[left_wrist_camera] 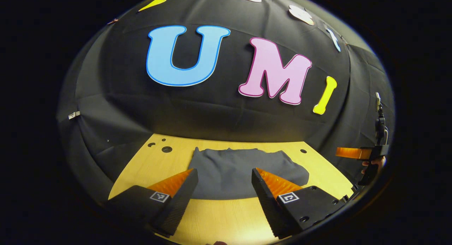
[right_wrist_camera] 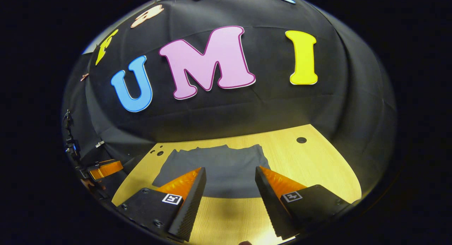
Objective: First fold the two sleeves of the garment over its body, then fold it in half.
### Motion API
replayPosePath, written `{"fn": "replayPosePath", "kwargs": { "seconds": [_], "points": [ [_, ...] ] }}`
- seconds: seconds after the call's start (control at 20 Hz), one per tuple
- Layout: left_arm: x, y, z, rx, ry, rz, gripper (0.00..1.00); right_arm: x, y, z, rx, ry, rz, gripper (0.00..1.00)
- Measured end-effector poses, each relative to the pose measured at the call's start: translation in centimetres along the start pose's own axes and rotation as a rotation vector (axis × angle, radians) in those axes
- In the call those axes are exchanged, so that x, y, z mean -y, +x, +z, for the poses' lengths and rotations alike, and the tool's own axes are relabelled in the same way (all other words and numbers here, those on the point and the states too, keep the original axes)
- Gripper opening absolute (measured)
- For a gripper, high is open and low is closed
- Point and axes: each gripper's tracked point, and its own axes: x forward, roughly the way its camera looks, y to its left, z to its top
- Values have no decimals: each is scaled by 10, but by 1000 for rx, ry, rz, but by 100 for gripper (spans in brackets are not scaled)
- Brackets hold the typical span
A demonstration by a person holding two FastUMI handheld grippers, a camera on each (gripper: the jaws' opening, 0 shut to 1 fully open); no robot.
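A dark grey garment (left_wrist_camera: 243, 171) lies flat on the light wooden table (left_wrist_camera: 226, 216), in a compact shape with a rounded bulge at its right side. My left gripper (left_wrist_camera: 224, 174) hovers above its near edge, open, with nothing between its fingers. In the right gripper view the same garment (right_wrist_camera: 219, 167) lies ahead, and my right gripper (right_wrist_camera: 230, 171) hangs open over its near edge, also holding nothing. Far off at the right of the left gripper view, the right gripper (left_wrist_camera: 353, 153) and a hand (left_wrist_camera: 375, 163) appear. The left gripper (right_wrist_camera: 104, 169) sits at the left edge of the right gripper view.
The black cloth wall (left_wrist_camera: 226, 111) rises right behind the table's far edge. Small round holes (left_wrist_camera: 166, 149) mark the tabletop at the back left, and another hole (right_wrist_camera: 301, 139) at the back right. Bare wood runs along the near side of the table.
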Motion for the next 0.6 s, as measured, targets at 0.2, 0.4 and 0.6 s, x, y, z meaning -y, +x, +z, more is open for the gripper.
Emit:
{"fn": "replayPosePath", "kwargs": {
  "seconds": [0.2, 0.4, 0.6],
  "points": [
    [-6, -16, -18, -31, -2, 24, 96, 2, -18, -12, -6, 35, -18, 87],
    [-8, -23, -30, -56, 0, 31, 96, 10, -26, -17, -14, 44, -43, 87],
    [-9, -27, -31, -61, 6, 26, 96, 8, -30, -20, -18, 32, -51, 87]
  ]
}}
